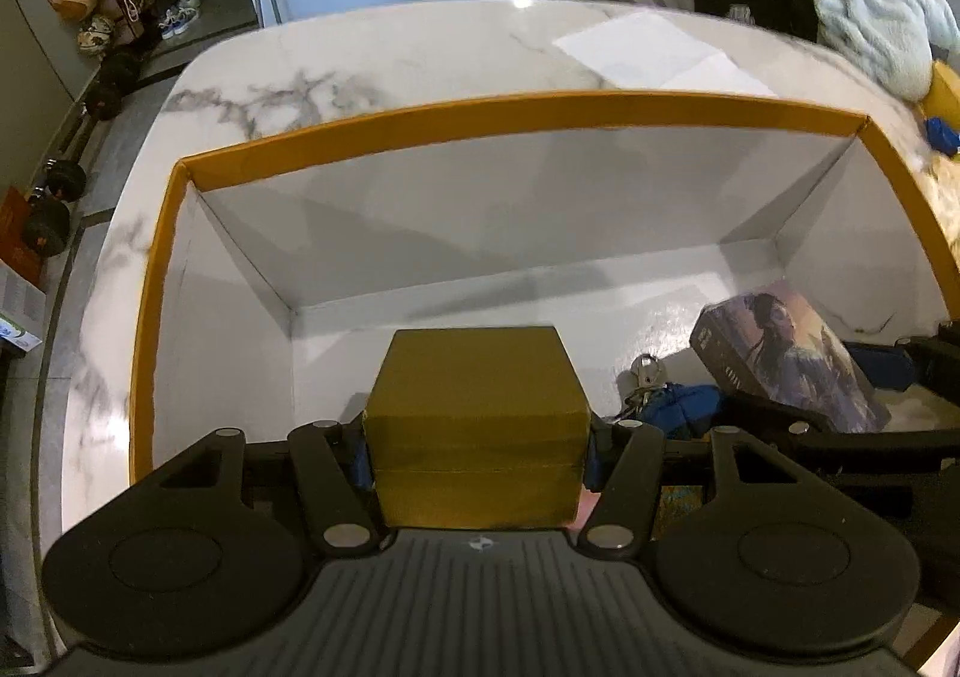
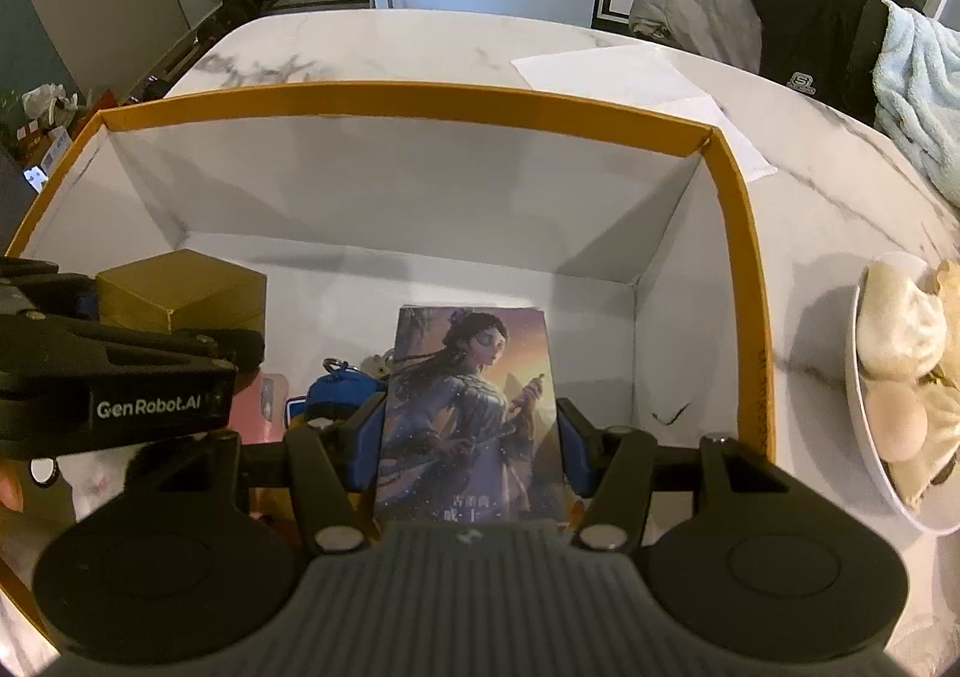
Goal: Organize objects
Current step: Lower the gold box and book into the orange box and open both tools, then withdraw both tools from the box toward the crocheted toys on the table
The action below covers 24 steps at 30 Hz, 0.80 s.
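A large open box with an orange rim (image 1: 480,113) and white inside stands on the marble table; it also shows in the right wrist view (image 2: 420,92). My left gripper (image 1: 477,455) is shut on a gold box (image 1: 477,401) and holds it inside the big box at its near left. In the right wrist view the gold box (image 2: 180,287) sits at the left in the left gripper (image 2: 180,341). My right gripper (image 2: 471,437) is shut on an illustrated picture box (image 2: 471,401), held inside the big box; it shows at the right in the left wrist view (image 1: 786,353).
A blue pouch with a key ring (image 2: 336,389) and a pink item (image 2: 270,401) lie on the big box's floor. A white bowl of dumplings (image 2: 900,377) stands right of the box. White paper (image 2: 606,68) lies beyond it. Jackets and a blanket (image 2: 918,95) hang at the far right.
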Available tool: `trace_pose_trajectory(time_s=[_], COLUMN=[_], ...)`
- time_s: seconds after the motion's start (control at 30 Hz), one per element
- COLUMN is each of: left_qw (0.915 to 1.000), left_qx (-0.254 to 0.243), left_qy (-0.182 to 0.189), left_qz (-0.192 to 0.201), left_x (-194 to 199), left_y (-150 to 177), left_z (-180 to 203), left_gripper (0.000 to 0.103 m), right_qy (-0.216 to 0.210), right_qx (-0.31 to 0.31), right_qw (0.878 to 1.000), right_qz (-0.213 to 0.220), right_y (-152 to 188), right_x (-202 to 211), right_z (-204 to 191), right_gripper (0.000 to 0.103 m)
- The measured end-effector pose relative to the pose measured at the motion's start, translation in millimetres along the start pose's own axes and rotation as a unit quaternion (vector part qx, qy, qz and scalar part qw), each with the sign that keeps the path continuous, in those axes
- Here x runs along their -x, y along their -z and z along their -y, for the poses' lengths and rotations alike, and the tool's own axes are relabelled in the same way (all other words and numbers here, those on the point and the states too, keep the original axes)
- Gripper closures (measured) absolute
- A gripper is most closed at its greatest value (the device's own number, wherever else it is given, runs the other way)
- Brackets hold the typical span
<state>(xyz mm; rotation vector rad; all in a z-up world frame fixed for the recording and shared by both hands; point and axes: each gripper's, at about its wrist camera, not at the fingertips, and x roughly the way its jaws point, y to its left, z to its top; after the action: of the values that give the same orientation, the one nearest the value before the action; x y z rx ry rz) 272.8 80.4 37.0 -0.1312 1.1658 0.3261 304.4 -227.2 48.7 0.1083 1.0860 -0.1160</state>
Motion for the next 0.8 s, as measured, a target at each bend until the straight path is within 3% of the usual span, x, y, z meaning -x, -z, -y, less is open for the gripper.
trace_pose_trajectory(time_s=[0.03, 0.13, 0.23, 0.33, 0.47, 0.53, 0.67, 0.8], left_qw=[0.9999, 0.9996, 0.9999, 0.9996, 0.9978, 0.9960, 0.9922, 0.9863], left_qx=[-0.009, -0.020, -0.002, 0.017, 0.020, 0.021, 0.014, 0.012], left_qy=[0.000, -0.010, 0.004, 0.014, 0.030, 0.042, 0.041, 0.036], left_qz=[-0.007, -0.016, -0.012, 0.017, 0.056, 0.075, 0.117, 0.160], left_x=[-0.5, -2.4, -0.8, 7.9, 23.7, 33.2, 55.2, 77.4], left_y=[1.7, 5.4, 5.6, 7.5, 12.5, 14.8, 26.3, 48.8], left_z=[2.6, 6.7, -0.3, -7.6, -13.6, -15.5, -13.3, -11.9], left_gripper=[0.025, 0.026, 0.024, 0.021, 0.017, 0.017, 0.017, 0.017], right_qy=[0.001, 0.006, 0.009, 0.008, 0.006, 0.027, 0.066, 0.079], right_qx=[0.002, 0.008, 0.013, 0.018, 0.053, 0.078, 0.124, 0.124], right_qw=[1.000, 1.000, 1.000, 0.999, 0.996, 0.992, 0.980, 0.972], right_qz=[-0.004, -0.008, 0.003, 0.027, 0.069, 0.097, 0.143, 0.181], right_y=[0.5, 5.4, 8.3, 14.5, 23.4, 29.5, 40.1, 59.0], right_x=[-0.2, 1.7, 4.8, 12.5, 29.2, 38.5, 55.9, 74.9], right_z=[-1.2, -6.0, -8.2, -11.3, -23.0, -33.2, -45.4, -42.6], right_gripper=[0.044, 0.043, 0.043, 0.040, 0.022, 0.017, 0.015, 0.012])
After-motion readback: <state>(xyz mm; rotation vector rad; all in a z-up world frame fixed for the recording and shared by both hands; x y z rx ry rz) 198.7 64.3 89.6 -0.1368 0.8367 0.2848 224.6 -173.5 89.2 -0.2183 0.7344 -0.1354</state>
